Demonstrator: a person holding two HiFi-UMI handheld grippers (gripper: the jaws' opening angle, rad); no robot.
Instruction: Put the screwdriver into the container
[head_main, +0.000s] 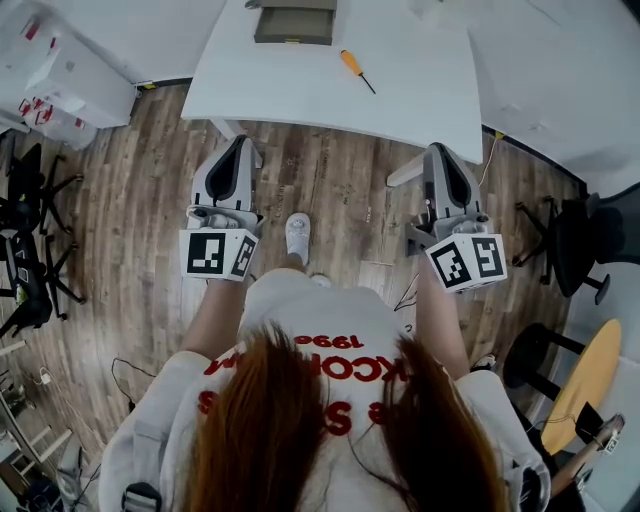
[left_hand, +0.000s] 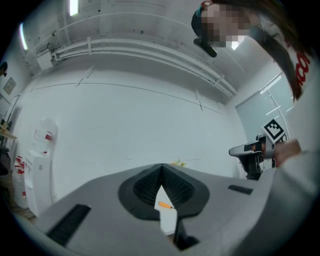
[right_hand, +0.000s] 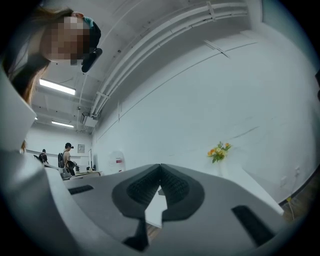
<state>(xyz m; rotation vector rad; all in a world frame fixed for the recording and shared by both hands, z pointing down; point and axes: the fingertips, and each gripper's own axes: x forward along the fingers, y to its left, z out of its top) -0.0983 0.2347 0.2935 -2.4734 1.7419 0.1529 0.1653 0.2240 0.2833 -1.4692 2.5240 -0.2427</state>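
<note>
A white table (head_main: 420, 90) stands ahead over wood flooring (head_main: 330, 190). The left gripper (head_main: 240, 142) and right gripper (head_main: 441, 150) are both clenched on nothing and held level, short of the table edge, probably because nothing is yet in reach. The screwdriver (head_main: 355, 70) lies on the table near the container (head_main: 294, 24), not touching it.

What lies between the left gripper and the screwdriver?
Only the near edge and bare white surface of the tabletop. The head view shows nothing else on that stretch from the left gripper to the screwdriver.
</note>
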